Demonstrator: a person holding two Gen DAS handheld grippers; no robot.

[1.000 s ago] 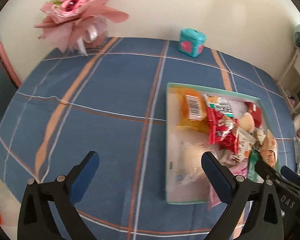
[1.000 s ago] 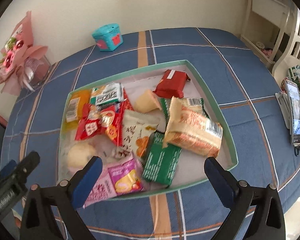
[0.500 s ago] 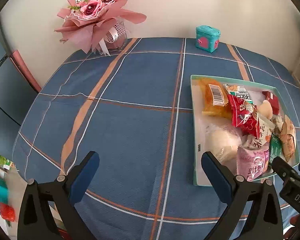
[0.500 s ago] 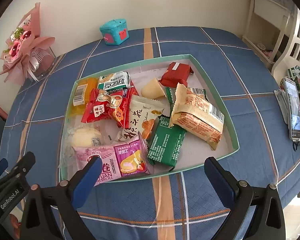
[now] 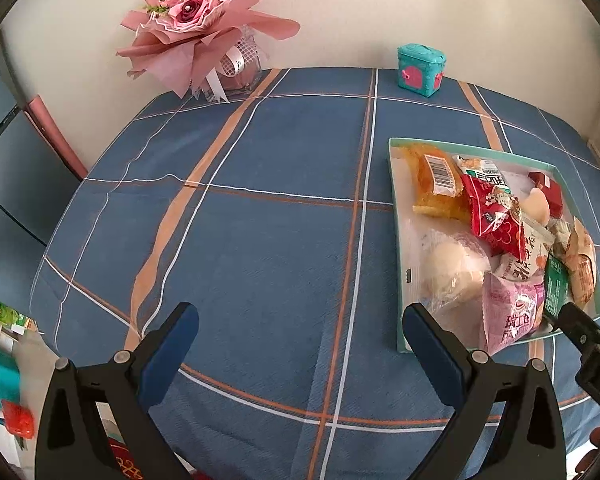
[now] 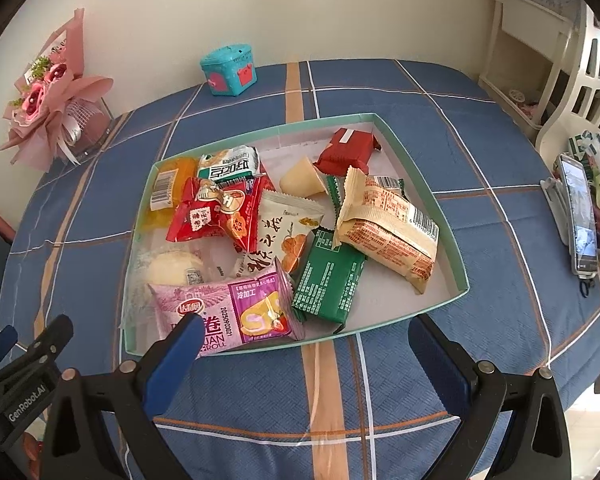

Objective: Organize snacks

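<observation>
Filling most of the right wrist view, a shallow mint-green tray [image 6: 420, 176] sits on the table with wrapped snacks heaped inside it. At the near rim lies a pink roll-cake packet [image 6: 236, 312], its corner hanging over the edge. Just beside it a green packet [image 6: 326, 276] leans against a beige barcoded packet [image 6: 388, 228] on the right side. A white packet with brush lettering [image 6: 280, 236] sits in the middle, overlapped by 2 red packets [image 6: 216, 210]. An orange packet [image 6: 166, 190] lies in the far left corner, a green-and-white packet [image 6: 230, 162] next to it, a dark red wrapped block [image 6: 348, 148] at the far side, and a clear-wrapped pale bun [image 6: 172, 270] at the near left.

Both tools hover empty short of the tray. The right gripper [image 6: 312, 344] has its jaws wide apart, level with the tray's near rim. The left gripper [image 5: 300, 344] is likewise spread wide over bare cloth, with the tray to its right.

A blue plaid tablecloth [image 5: 260, 220] with orange and white lines covers the table. By the cream wall stand a pink bouquet [image 5: 196, 20] and a small teal box [image 5: 420, 66]. A phone [image 6: 578, 216] rests near the table's right edge, with white furniture [image 6: 540, 60] beyond.
</observation>
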